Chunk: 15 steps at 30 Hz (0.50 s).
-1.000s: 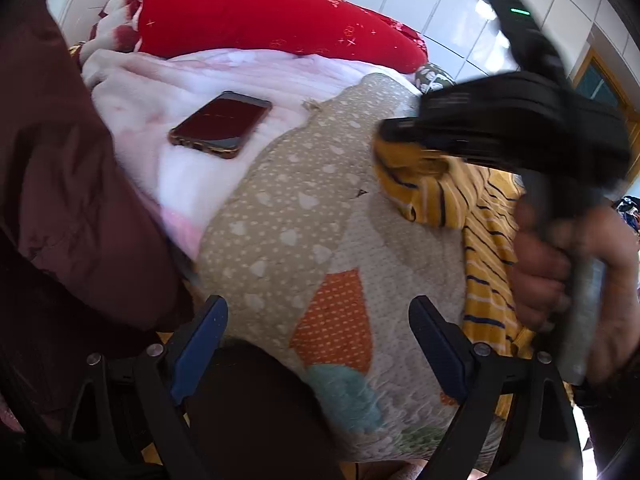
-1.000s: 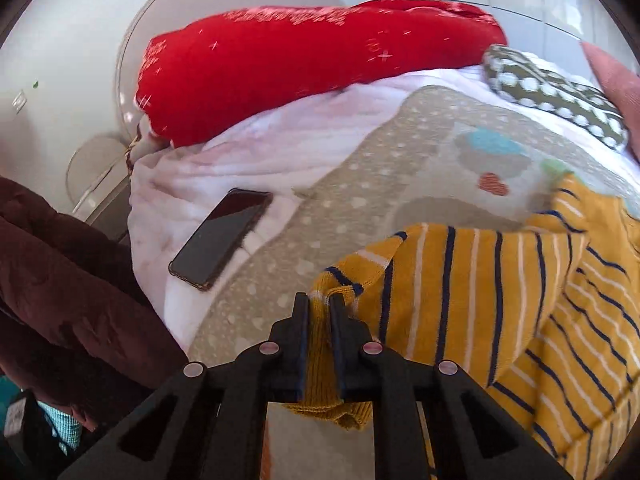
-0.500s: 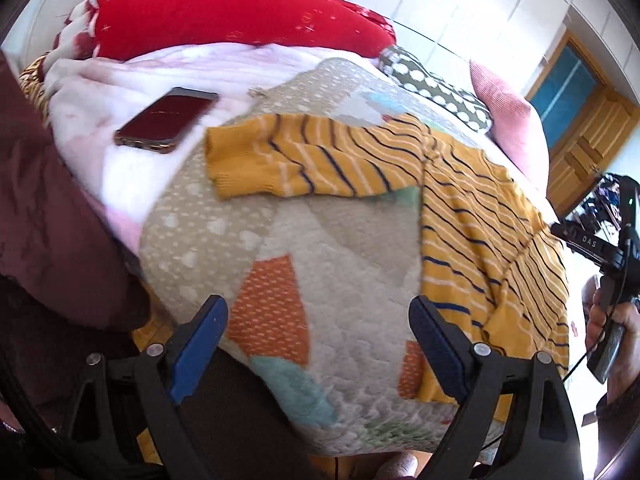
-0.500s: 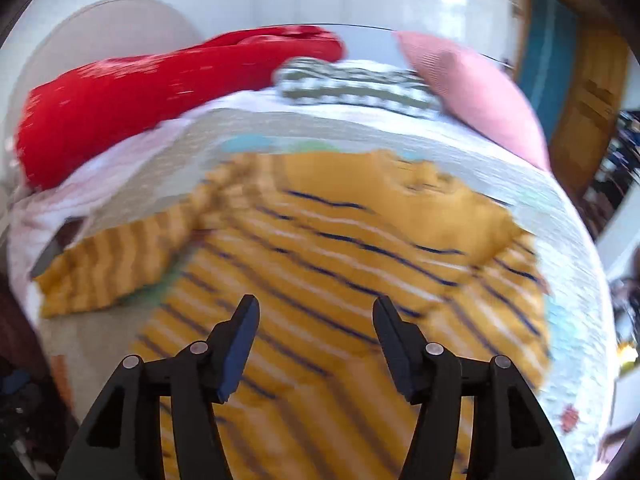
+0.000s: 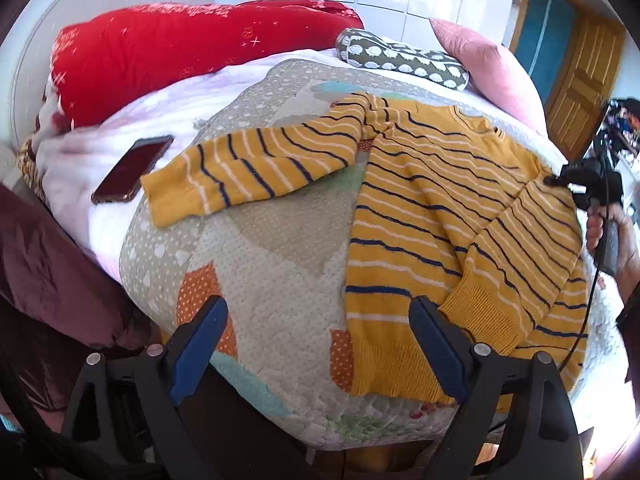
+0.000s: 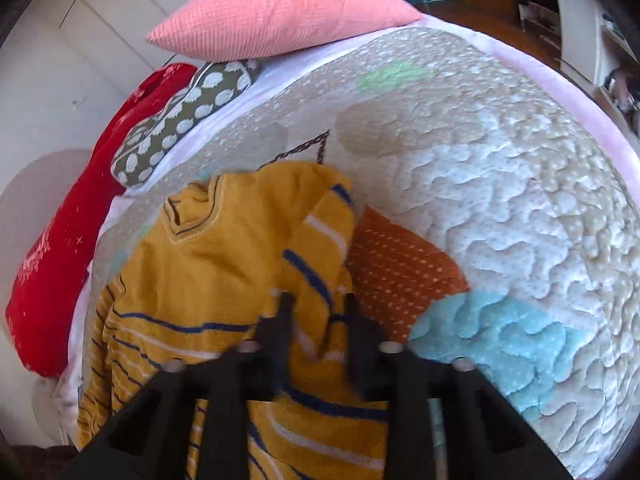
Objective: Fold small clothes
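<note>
Quilted bedspread (image 5: 280, 264) carries a striped yellow sweater (image 5: 432, 208). Left gripper (image 5: 316, 344) hovers wide and empty; right gripper (image 6: 318, 320), jaws narrowed around the right sleeve (image 6: 316, 240), looks to be mid-pinch, though blur hides whether it has bitten. A firm bite before lifting should carry that sleeve cleanly across the body.

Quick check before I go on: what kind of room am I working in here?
Most likely a bedroom. The striped sweater is spread on a quilted bed cover, with a pink pillow and a red pillow at the head, against a rounded white headboard.
</note>
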Each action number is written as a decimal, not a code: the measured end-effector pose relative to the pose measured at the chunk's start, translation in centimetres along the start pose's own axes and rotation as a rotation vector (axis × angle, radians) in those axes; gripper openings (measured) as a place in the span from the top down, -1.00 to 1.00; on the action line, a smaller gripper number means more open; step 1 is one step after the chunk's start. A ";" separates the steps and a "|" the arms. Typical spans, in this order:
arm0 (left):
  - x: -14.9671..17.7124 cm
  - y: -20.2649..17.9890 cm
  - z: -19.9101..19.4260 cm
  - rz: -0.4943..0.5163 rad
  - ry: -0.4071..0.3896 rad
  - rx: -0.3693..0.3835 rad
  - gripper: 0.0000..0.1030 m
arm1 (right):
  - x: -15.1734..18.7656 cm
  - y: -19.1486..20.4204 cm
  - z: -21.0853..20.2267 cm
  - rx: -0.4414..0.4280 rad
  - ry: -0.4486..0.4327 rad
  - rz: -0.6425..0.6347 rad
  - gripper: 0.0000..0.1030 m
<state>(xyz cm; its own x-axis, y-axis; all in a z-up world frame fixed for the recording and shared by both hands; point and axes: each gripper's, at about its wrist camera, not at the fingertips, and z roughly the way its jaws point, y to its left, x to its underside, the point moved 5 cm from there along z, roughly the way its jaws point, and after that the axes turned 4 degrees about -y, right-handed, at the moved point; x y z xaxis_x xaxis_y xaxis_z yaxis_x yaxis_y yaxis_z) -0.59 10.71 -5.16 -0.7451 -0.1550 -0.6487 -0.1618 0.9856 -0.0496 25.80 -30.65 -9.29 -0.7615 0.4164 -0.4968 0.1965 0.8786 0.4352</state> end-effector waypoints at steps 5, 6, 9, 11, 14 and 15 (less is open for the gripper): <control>-1.1 -1.4 0.9 0.031 0.006 -0.021 -0.78 | -3.7 0.0 0.2 0.192 -0.082 -0.141 0.75; -1.2 -1.4 1.0 0.027 0.008 -0.026 -0.78 | -5.0 -0.5 0.1 0.235 -0.101 -0.135 0.77; -1.4 -0.8 1.9 0.004 0.022 -0.035 -0.78 | -8.4 -2.9 -0.1 0.349 -0.134 -0.113 0.84; -1.3 0.0 2.8 -0.027 0.048 -0.025 -0.78 | -9.5 -3.0 0.2 0.409 -0.133 -0.165 0.81; -0.8 1.3 4.0 -0.077 0.085 -0.001 -0.78 | -8.8 -2.6 -1.6 0.357 -0.148 -0.169 0.25; -0.6 1.7 4.3 -0.094 0.094 0.016 -0.78 | -7.8 -2.4 -3.0 0.325 -0.173 -0.163 0.05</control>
<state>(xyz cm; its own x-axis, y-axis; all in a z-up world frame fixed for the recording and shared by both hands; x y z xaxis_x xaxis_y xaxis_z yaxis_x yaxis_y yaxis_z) 2.39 12.80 -8.12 -0.7847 -0.2514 -0.5666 -0.2239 0.9673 -0.1191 29.45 -36.74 -4.21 -0.6892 0.2743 -0.6706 0.2880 0.9530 0.0938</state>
